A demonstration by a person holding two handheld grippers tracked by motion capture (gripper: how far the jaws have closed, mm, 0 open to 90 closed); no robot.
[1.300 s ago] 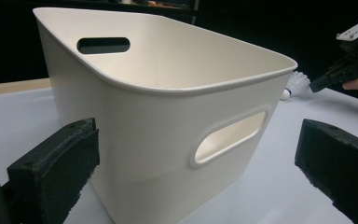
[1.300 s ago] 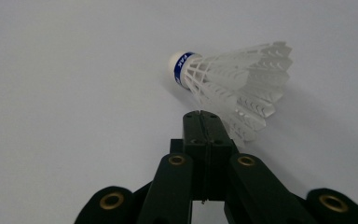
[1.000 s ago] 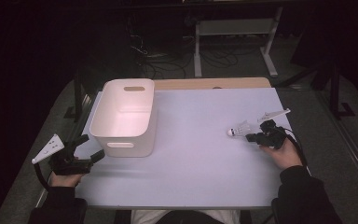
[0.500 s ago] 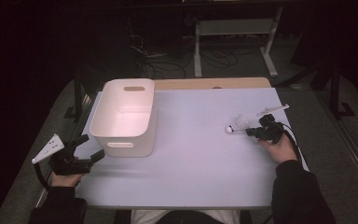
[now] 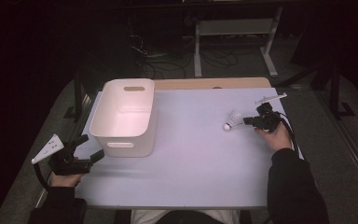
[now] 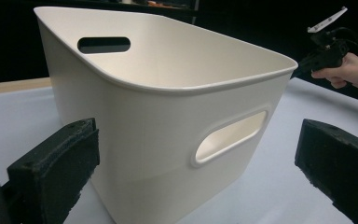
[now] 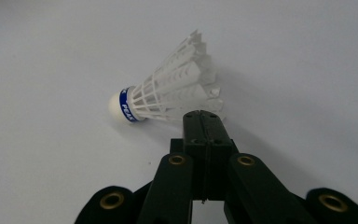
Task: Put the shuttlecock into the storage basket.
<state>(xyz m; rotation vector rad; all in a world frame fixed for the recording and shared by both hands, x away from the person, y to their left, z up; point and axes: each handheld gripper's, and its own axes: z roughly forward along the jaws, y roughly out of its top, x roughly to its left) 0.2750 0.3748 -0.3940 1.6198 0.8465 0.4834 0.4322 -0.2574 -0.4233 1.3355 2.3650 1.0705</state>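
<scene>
Right tool (image 7: 204,122) pinching shuttlecock (image 7: 168,95) skirt

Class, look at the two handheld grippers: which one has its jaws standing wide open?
The left gripper, by the white plastic bin: its jaws stand far apart. The right gripper has its jaws pressed together at the skirt of the white plastic shuttlecock.

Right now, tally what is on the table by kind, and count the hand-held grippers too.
Shuttlecock: 1
White bin: 1
Hand-held grippers: 2, the left hand-held gripper and the right hand-held gripper
Total: 4
</scene>
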